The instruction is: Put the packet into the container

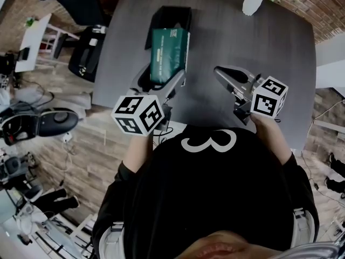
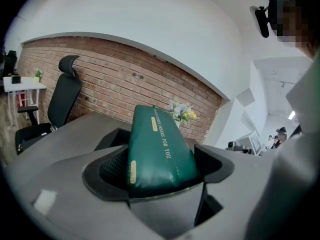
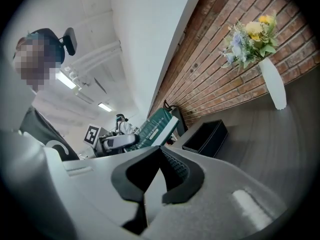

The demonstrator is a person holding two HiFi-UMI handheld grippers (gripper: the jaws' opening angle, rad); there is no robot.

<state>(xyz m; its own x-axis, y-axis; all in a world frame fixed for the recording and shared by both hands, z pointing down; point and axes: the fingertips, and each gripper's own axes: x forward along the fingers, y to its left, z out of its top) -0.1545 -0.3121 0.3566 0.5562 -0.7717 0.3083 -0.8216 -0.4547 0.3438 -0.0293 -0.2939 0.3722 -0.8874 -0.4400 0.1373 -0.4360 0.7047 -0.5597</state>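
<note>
Black shirt nearest, two grippers over a grey table.
Left gripper clamps the green packet near the black container; right gripper pinched together, empty.

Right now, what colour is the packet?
Dark green with gold lettering. The packet shows best in the left gripper view.

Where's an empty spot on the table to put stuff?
The table is bare on its right half, between the vase and the right gripper. It's crowded left of centre, where the left gripper holds the packet by the container.
</note>
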